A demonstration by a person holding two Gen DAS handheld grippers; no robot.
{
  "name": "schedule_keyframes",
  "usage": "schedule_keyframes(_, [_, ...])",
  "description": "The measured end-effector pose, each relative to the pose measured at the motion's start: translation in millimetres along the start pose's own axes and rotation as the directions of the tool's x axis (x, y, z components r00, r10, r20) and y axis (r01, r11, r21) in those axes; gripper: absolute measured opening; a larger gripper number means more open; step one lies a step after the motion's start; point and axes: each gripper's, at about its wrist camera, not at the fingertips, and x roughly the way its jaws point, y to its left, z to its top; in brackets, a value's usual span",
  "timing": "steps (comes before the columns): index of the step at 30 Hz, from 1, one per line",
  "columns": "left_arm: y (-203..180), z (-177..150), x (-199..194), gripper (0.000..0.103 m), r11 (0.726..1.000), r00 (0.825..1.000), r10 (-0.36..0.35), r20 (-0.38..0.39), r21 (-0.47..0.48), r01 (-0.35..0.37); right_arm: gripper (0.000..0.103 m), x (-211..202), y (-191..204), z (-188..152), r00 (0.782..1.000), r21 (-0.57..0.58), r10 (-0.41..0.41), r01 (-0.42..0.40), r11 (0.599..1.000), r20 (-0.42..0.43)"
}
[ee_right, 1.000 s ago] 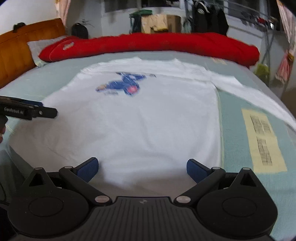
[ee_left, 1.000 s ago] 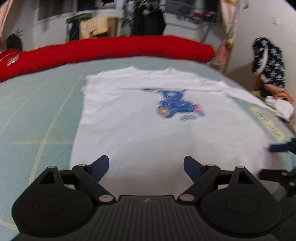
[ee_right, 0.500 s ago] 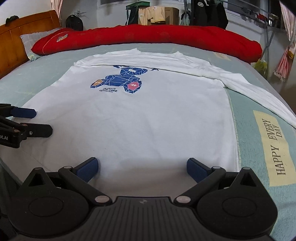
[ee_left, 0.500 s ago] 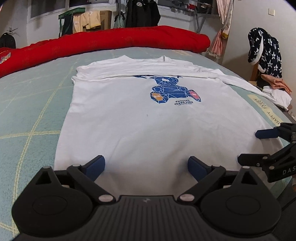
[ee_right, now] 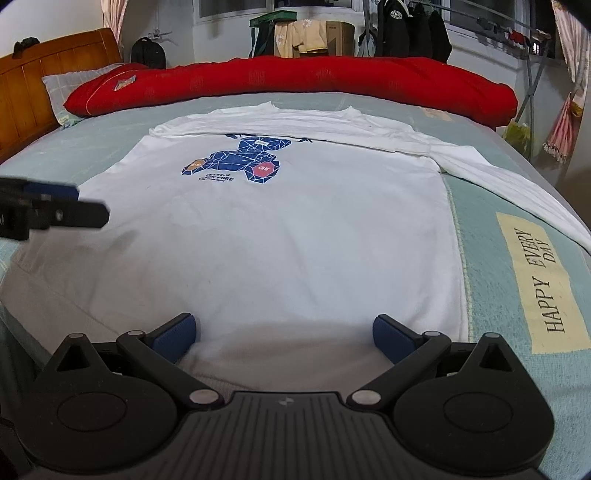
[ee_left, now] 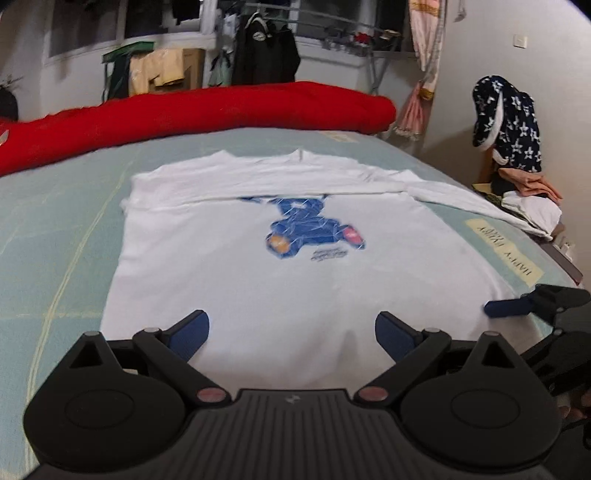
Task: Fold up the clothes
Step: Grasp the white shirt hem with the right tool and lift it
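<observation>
A white long-sleeved shirt (ee_right: 288,221) lies flat, front up, across the middle of the frame, hem nearest. Its blue bear print (ee_right: 240,160) sits upper centre. One sleeve (ee_right: 509,184) trails toward the right edge.

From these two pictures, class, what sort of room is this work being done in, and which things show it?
Most likely a home bedroom. A white shirt lies flat on a bed with a wooden headboard, a pillow and a rolled red quilt, and clothes hang by the window.
</observation>
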Motion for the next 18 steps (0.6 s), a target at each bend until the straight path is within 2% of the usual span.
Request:
schedule_keyframes(4, [2.6, -9.9, 28.1, 0.096, 0.999, 0.994, 0.024, -0.11, -0.035, -0.028, 0.103, -4.0, -2.7, 1.9, 1.0, 0.008, 0.018, -0.018, 1.0, -0.002])
schedule_keyframes(7, [-1.3, -13.6, 24.7, 0.097, 1.0, 0.996, 0.029, -0.088, -0.003, -0.029, 0.103, -12.2, -13.3, 4.2, 0.998, 0.05, 0.063, -0.063, 0.997, 0.008])
schedule_keyframes(9, [1.1, -8.6, 21.1, 0.097, 1.0, 0.996, 0.017, -0.086, -0.024, -0.019, 0.103, -19.0, -26.2, 7.5, 0.995, 0.092, 0.091, -0.093, 0.991, 0.027])
schedule_keyframes(12, [6.5, 0.4, 20.9, 0.097, 0.998, 0.998, 0.019, -0.059, -0.055, -0.023, 0.103, -25.4, -59.4, 18.9, 0.99, 0.185, 0.114, -0.127, 0.974, 0.079])
schedule_keyframes(16, [11.3, 6.4, 35.8, 0.097, 0.994, 0.992, 0.066, -0.103, -0.077, -0.074, 0.103, -23.6, -120.2, 44.8, 0.98, 0.325, 0.116, -0.165, 0.931, 0.163])
schedule_keyframes(18, [12.4, 7.8, 37.5, 0.097, 0.994, 0.993, 0.058, -0.1, -0.089, -0.067, 0.103, -17.4, -155.1, 60.6, 0.97, 0.393, 0.114, -0.193, 0.899, 0.216])
